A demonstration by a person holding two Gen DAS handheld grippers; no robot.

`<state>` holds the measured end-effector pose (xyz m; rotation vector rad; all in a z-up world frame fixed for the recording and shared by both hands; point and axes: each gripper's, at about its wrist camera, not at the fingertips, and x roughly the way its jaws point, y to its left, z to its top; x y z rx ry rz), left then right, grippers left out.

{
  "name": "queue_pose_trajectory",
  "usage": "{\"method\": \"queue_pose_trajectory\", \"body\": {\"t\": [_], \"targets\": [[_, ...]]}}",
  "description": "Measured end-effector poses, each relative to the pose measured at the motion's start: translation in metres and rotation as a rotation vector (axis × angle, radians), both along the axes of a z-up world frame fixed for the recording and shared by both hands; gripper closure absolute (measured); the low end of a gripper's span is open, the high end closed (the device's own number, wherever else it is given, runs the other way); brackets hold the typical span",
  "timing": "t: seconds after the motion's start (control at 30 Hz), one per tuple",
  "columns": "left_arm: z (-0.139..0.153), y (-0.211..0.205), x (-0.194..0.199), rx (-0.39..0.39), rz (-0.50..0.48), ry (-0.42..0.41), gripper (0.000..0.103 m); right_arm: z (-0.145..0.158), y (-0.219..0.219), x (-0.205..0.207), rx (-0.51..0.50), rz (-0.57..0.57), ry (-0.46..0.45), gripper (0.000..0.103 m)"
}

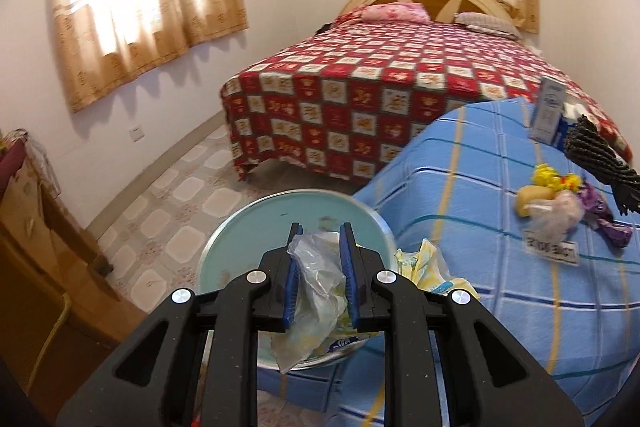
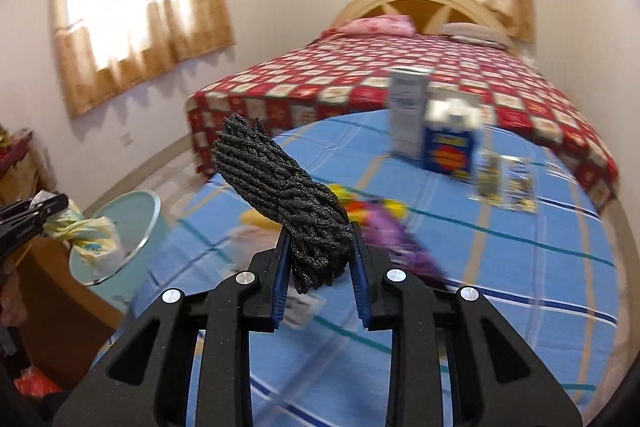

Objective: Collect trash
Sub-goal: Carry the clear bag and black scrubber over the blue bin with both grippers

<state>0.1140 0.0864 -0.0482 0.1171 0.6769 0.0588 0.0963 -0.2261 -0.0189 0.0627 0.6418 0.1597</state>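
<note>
My left gripper [image 1: 320,231] is shut on a crumpled clear and yellow plastic bag [image 1: 316,291] and holds it over the round light-blue trash bin [image 1: 248,227] beside the table. The bag and bin also show at the left of the right wrist view [image 2: 94,231]. My right gripper [image 2: 318,231] is shut on a bundle of black cord [image 2: 280,183], held above the blue checked tablecloth [image 2: 500,267]. The cord also shows at the right edge of the left wrist view [image 1: 600,159]. More trash lies on the table: a yellow lump, clear plastic and a purple wrapper [image 1: 560,207].
A white carton [image 2: 410,111] and a blue box [image 2: 450,143] stand at the table's far side, with printed packets [image 2: 508,183] beside them. A bed with a red checked cover [image 1: 380,87] stands behind. A wooden cabinet [image 1: 40,247] is at the left. The floor is tiled.
</note>
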Motion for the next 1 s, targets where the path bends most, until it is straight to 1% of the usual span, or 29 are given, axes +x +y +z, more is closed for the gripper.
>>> {"method": "queue_pose_trajectory", "body": {"t": [0.3,0.5,0.73,1.0], "targets": [[-0.013,0.056,-0.002,0.028,0.118,0.011,0.084,-0.008,0.085,0.027,-0.053,0.145,0.012,0.075],[-0.018,0.079,-0.001,0.037,0.173,0.010,0.084,-0.015,0.133,0.043,-0.091,0.217,0.021,0.075],[-0.024,0.091,0.001,0.063,0.212,0.011,0.084,-0.023,0.168,0.056,-0.119,0.271,0.035,0.075],[-0.033,0.105,0.004,0.061,0.245,0.035,0.084,-0.031,0.199,0.068,-0.149,0.318,0.051,0.075]]}}
